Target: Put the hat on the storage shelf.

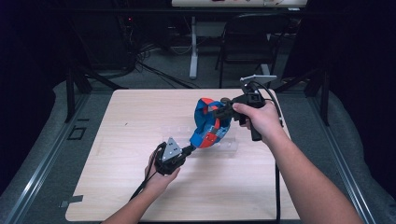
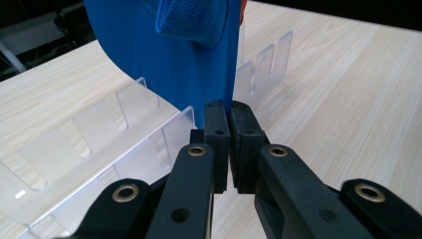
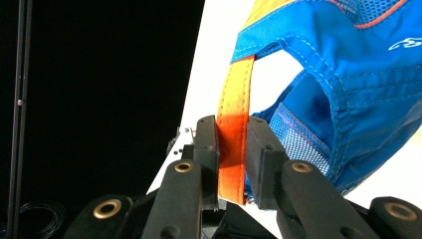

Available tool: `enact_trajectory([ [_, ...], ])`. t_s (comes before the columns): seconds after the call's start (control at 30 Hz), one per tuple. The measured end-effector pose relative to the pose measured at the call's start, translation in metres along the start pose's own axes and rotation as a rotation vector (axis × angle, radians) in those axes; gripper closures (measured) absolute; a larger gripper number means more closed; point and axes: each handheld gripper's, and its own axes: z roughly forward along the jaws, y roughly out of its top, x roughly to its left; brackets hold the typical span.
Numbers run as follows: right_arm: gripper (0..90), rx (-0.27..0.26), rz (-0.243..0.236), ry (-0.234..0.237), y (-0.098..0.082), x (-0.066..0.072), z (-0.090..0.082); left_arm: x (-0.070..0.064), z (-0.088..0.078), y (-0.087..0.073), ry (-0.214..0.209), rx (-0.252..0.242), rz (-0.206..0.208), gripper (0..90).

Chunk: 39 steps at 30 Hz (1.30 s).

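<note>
A pale wooden table carries a clear rack near its middle. Above it hangs a blue cap, light and floppy. The right gripper clamps its orange strap; the left gripper pinches the stiffer brim, probably the firmer hold.

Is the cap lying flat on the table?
No. The cap is lifted above the table, with the left gripper pinching its blue brim and the right gripper pinching its orange strap.
</note>
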Motion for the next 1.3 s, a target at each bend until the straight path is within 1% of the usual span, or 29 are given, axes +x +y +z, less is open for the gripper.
enact_trajectory([
  [0.1, 77.3, 0.007, 0.003, -0.005, 0.000, -0.003, 0.002, 0.000, 0.000, 0.000, 0.003, 0.002, -0.001, 88.0],
  [0.13, 77.3, 0.017, 0.011, -0.008, 0.000, -0.004, 0.002, 0.000, 0.001, -0.001, 0.003, 0.004, -0.003, 87.9],
  [0.2, 77.3, 0.007, 0.008, -0.010, 0.000, -0.006, 0.003, -0.001, 0.001, -0.002, 0.006, 0.009, -0.006, 88.0],
  [0.23, 77.2, -0.002, 0.017, -0.007, 0.000, -0.007, 0.004, -0.001, 0.002, -0.002, 0.004, 0.011, -0.009, 87.9],
  [0.27, 77.3, 0.011, 0.012, -0.009, 0.000, -0.009, 0.003, -0.001, 0.002, -0.003, 0.006, 0.012, -0.011, 87.9],
  [0.33, 77.2, 0.000, 0.018, -0.009, 0.000, -0.010, 0.004, -0.001, 0.003, -0.004, 0.008, 0.019, -0.013, 87.8],
  [0.43, 77.2, -0.002, 0.022, -0.014, 0.000, -0.011, 0.005, -0.001, 0.004, -0.006, 0.009, 0.032, -0.010, 87.9],
  [0.47, 77.2, 0.011, 0.016, -0.017, 0.001, -0.012, 0.004, -0.001, 0.004, -0.007, 0.009, 0.031, -0.015, 87.9],
  [0.5, 77.2, 0.008, 0.017, -0.020, 0.001, -0.012, 0.005, -0.001, 0.004, -0.008, 0.007, 0.037, -0.013, 88.0],
  [0.57, 77.1, -0.001, 0.029, -0.019, 0.000, -0.013, 0.007, -0.001, 0.004, -0.008, 0.006, 0.040, -0.016, 88.0],
  [0.63, 77.1, 0.007, 0.019, -0.024, 0.000, -0.014, 0.007, 0.000, 0.004, -0.010, 0.002, 0.038, -0.022, 88.0],
  [0.77, 76.9, 0.006, 0.017, -0.022, 0.000, -0.015, 0.007, 0.001, 0.002, -0.012, 0.002, 0.049, -0.025, 87.8],
  [1.0, 76.9, -0.007, 0.031, -0.030, 0.002, -0.016, 0.006, 0.004, 0.000, -0.013, -0.004, 0.039, -0.045, 86.5],
  [1.03, 76.9, 0.001, 0.036, -0.033, 0.002, -0.016, 0.005, 0.004, -0.001, -0.013, -0.004, 0.040, -0.047, 86.1],
  [1.07, 76.9, -0.003, 0.024, -0.037, 0.002, -0.018, 0.005, 0.004, 0.000, -0.013, -0.004, 0.041, -0.048, 85.9],
  [1.13, 76.9, 0.003, 0.033, -0.036, 0.003, -0.019, 0.005, 0.005, 0.000, -0.014, -0.006, 0.047, -0.053, 84.6],
  [1.17, 76.8, -0.001, 0.023, -0.035, 0.003, -0.020, 0.005, 0.005, 0.000, -0.013, -0.010, 0.048, -0.058, 83.0],
  [1.2, 76.6, -0.003, 0.034, -0.035, 0.003, -0.019, 0.004, 0.005, -0.001, -0.013, -0.009, 0.048, -0.061, 80.0],
  [1.27, 75.8, -0.016, 0.038, -0.032, 0.003, -0.020, 0.005, 0.006, -0.003, -0.012, -0.002, 0.036, -0.071, 74.8],
  [1.3, 75.0, -0.012, 0.040, -0.034, 0.004, -0.020, 0.004, 0.007, -0.003, -0.011, 0.003, 0.027, -0.085, 71.3],
])
